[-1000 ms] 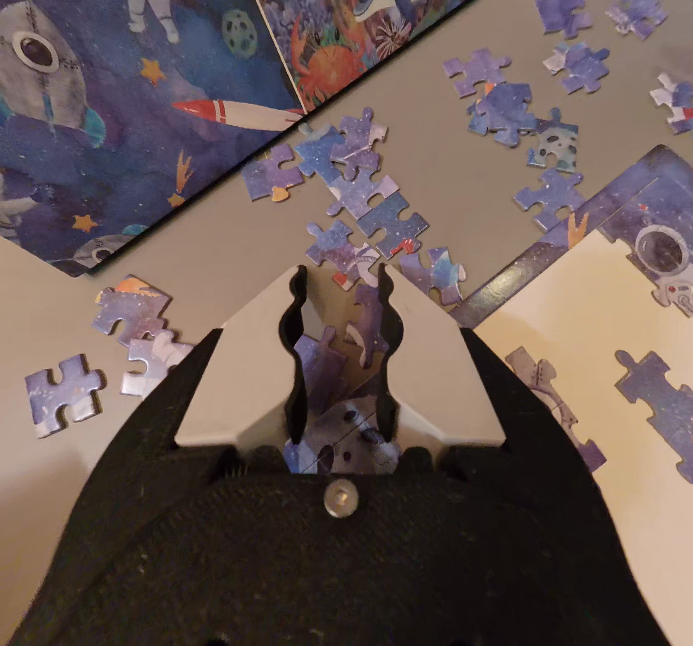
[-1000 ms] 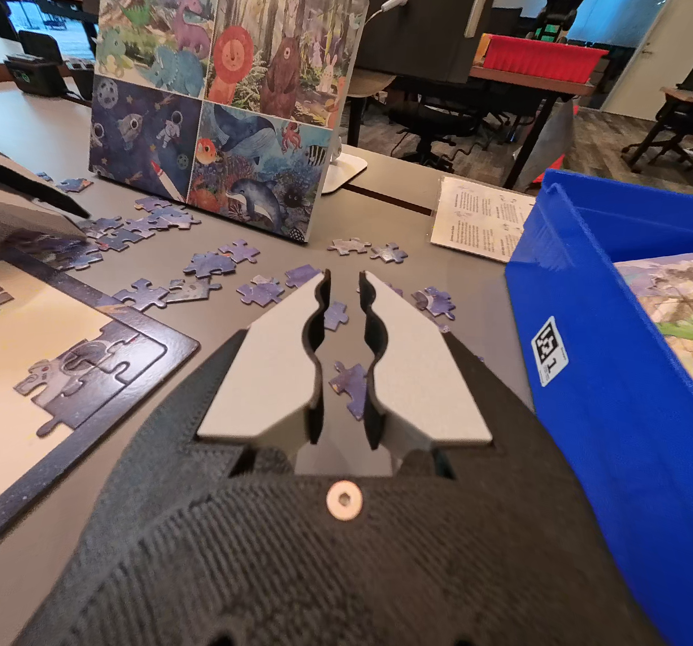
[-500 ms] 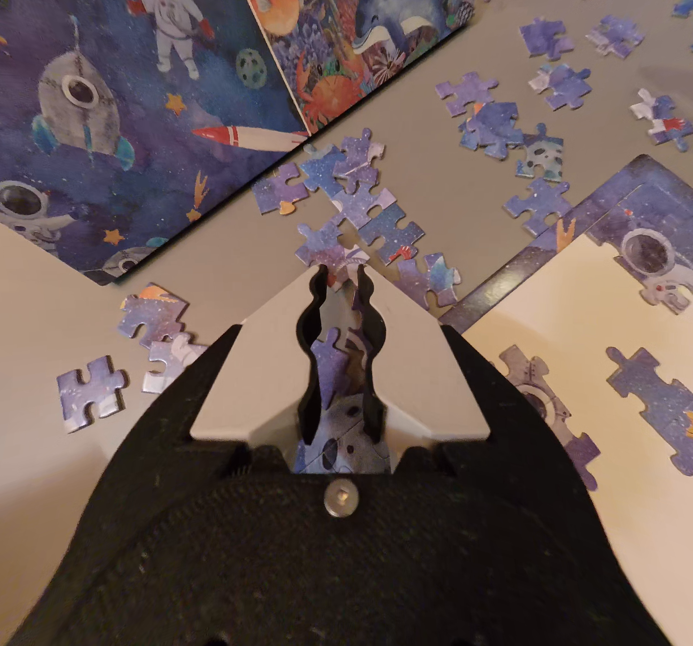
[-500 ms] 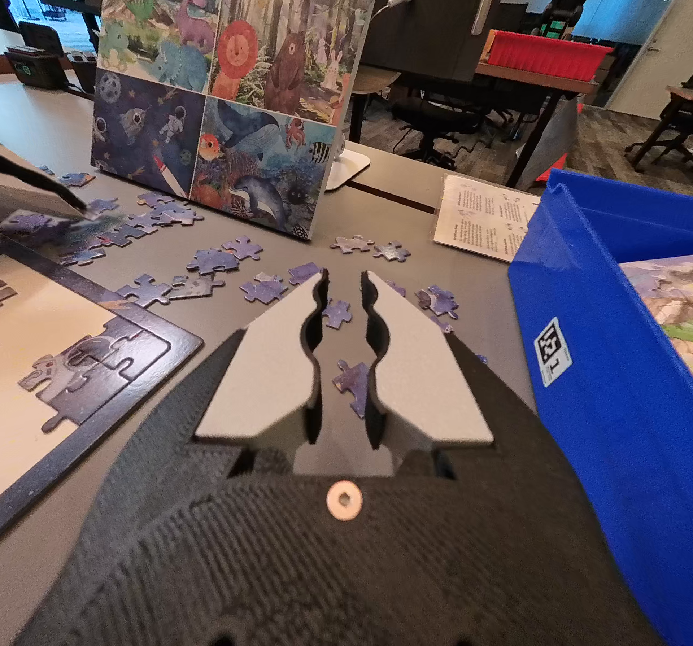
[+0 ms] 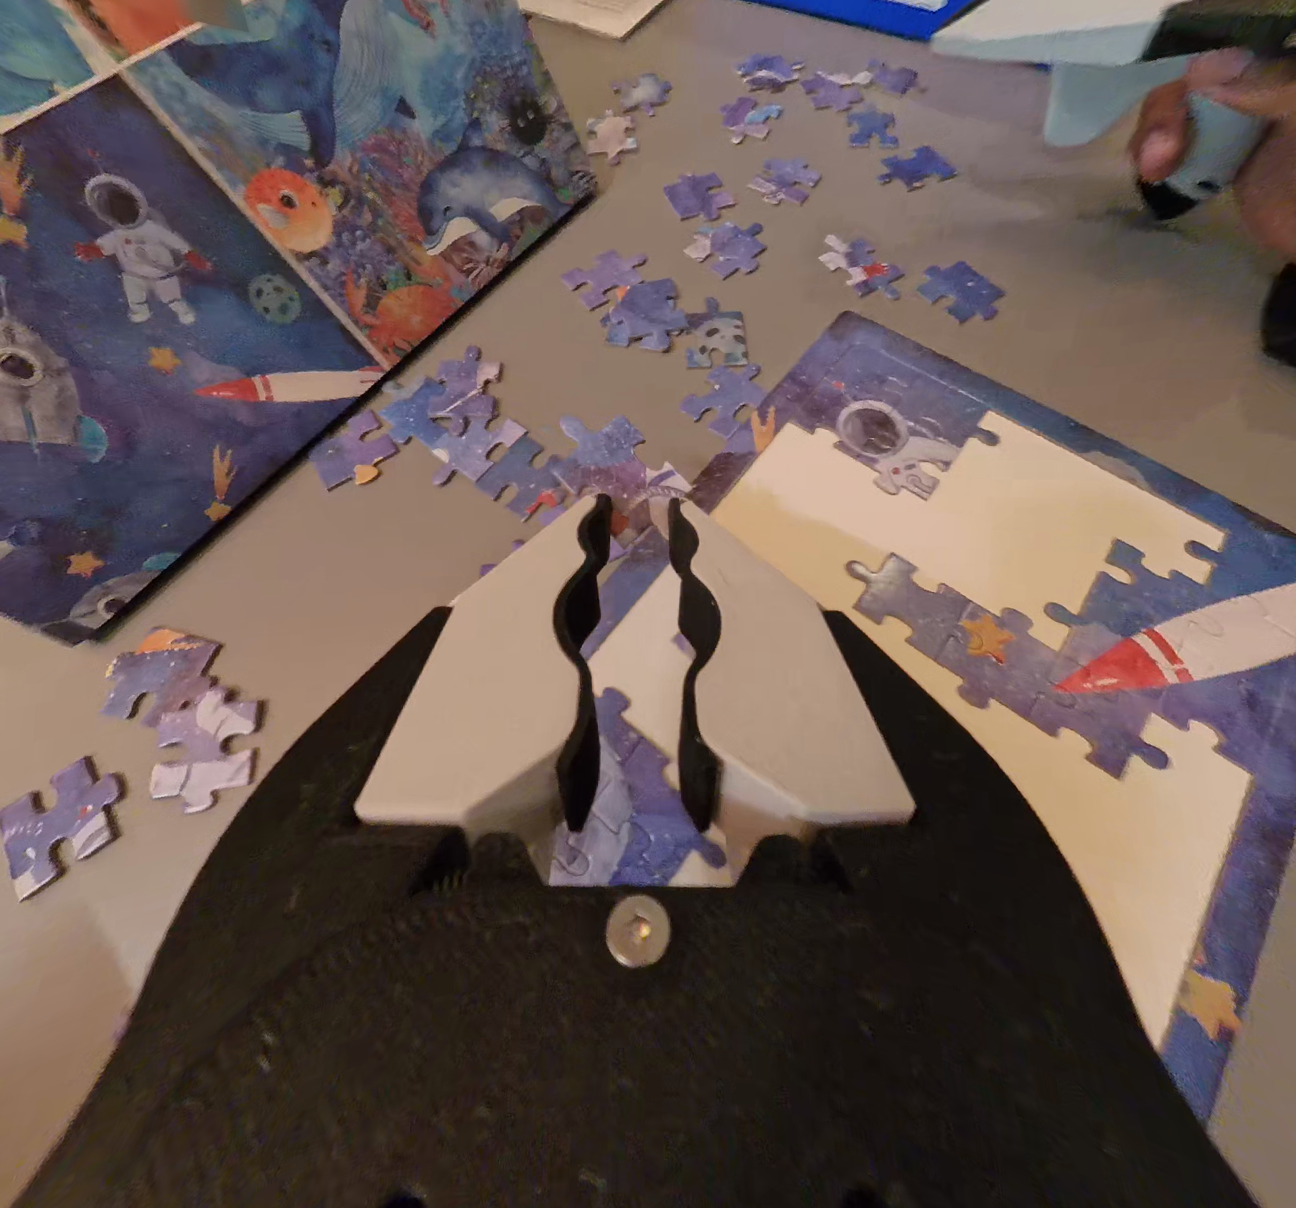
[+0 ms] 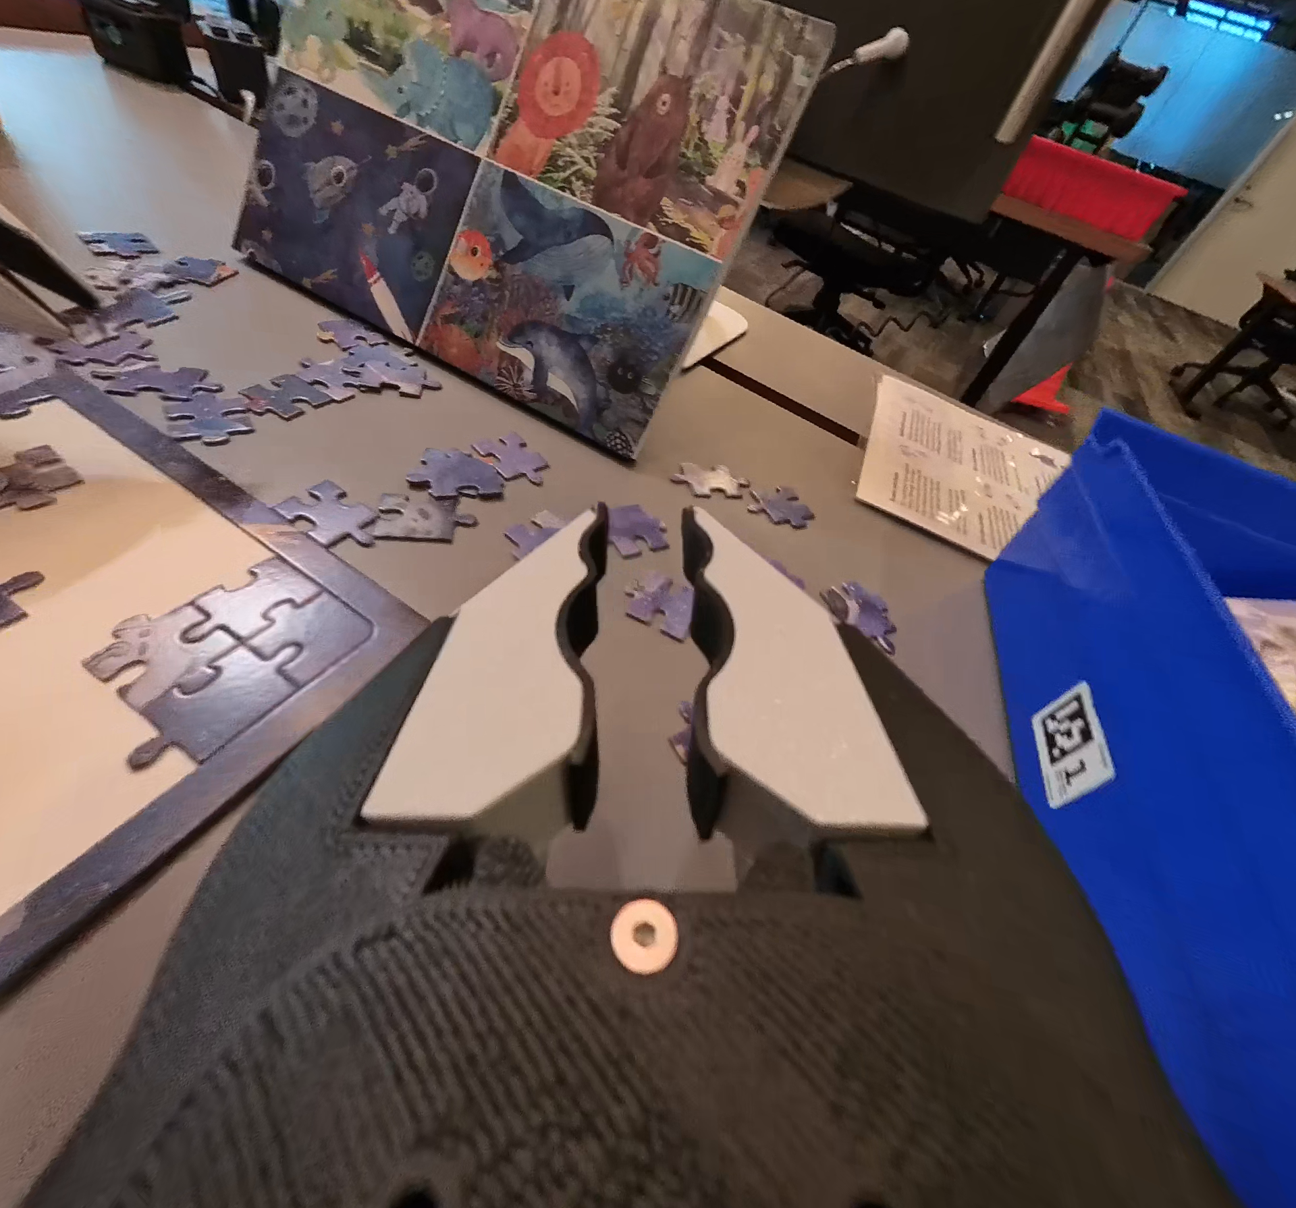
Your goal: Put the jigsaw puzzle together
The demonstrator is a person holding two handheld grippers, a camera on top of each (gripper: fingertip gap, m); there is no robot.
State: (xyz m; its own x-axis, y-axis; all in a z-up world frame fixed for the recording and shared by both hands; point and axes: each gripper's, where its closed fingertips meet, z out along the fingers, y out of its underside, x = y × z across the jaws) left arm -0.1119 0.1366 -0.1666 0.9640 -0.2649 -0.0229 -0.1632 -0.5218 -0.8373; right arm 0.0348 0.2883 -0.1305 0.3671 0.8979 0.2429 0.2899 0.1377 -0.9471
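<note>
My left gripper [image 5: 635, 508] is shut on a purple puzzle piece [image 5: 606, 456] with a white arc and a red fleck, pinched at the fingertips. It hangs over the near corner of the puzzle board [image 5: 905, 361], beside a row of loose purple pieces [image 5: 484, 445]. The board's cream middle [image 5: 1017, 529] is partly filled, with a rocket section [image 5: 1157, 655] at the right. My right gripper [image 6: 642, 519] is open and holds nothing. It hovers over loose purple pieces [image 6: 663, 603] on the grey table. It also shows in the left wrist view [image 5: 1122, 3], with a hand [image 5: 1227, 143] on it.
An upright picture box [image 6: 526, 193] stands behind the pieces and also shows in the left wrist view [image 5: 210, 263]. A blue bin [image 6: 1157, 683] is at the right, with a printed sheet [image 6: 961, 473] beside it. More loose pieces [image 5: 182, 746] lie at the left. Spacing between my two grippers at the tips: around 20 cm.
My left jaws closed on the purple piece, then rose and swung towards the board with it. My right jaws widened slightly and moved forward over the loose pieces.
</note>
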